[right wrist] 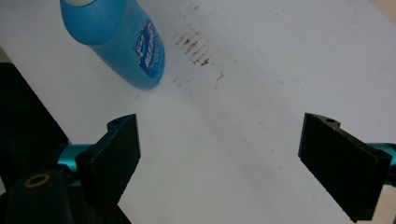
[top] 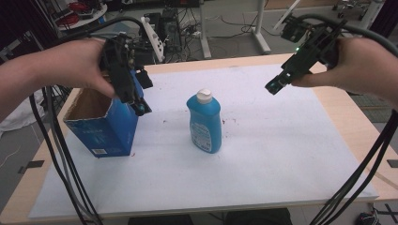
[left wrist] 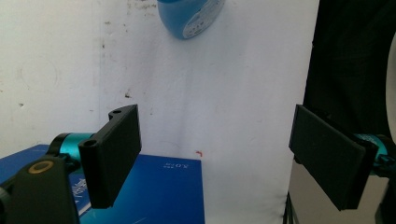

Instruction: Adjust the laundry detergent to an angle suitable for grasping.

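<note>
Approach step, nothing gripped. Bottle (top: 204, 121) upright mid-table, just right of open box (top: 101, 124). Left gripper (top: 139, 105) above box rim, jaws wide, empty. Right gripper (top: 273, 87) high right, wide, empty. Likely next: descend, straddle bottle, close

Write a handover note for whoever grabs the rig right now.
Left gripper: open, empty, held over the near edge of the open blue box.
Right gripper: open, empty, raised above the far right of the white sheet.
Blue bottle: upright mid-sheet, white cap on, touched by neither gripper.
Done: nothing gripped.
Left: likely grasp the bottle and put it in the box.
</note>
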The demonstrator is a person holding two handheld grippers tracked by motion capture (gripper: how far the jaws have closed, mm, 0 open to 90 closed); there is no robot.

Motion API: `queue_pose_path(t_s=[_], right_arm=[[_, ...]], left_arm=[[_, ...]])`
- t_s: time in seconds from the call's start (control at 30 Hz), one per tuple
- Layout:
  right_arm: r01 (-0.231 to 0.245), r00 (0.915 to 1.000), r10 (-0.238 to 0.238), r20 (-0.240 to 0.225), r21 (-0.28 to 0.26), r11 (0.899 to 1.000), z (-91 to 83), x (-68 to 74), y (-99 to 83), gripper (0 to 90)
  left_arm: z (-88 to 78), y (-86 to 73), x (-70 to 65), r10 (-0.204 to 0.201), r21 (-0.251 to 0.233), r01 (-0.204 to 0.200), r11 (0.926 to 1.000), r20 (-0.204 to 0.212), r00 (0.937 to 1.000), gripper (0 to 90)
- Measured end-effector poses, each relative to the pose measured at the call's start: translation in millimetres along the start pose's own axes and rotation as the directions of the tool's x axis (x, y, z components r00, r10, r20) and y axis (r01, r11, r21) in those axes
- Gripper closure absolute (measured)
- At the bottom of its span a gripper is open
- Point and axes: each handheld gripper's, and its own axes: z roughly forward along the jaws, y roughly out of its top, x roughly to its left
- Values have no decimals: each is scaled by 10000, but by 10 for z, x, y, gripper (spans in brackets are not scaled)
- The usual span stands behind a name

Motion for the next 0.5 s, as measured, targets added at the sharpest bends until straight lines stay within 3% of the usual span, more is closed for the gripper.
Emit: queue_pose_path(t_s=[0.27,0.5], right_arm=[[48,9996,-46,-290,53,10000,221,137,-15,121],[240,9992,-234,-323,173,9996,367,299,103,121]], left_arm=[[-2,1,-7,16,35,-16,10000,-14,10000,169],[2,-1,-13,17,28,-17,10000,-7,10000,169]])
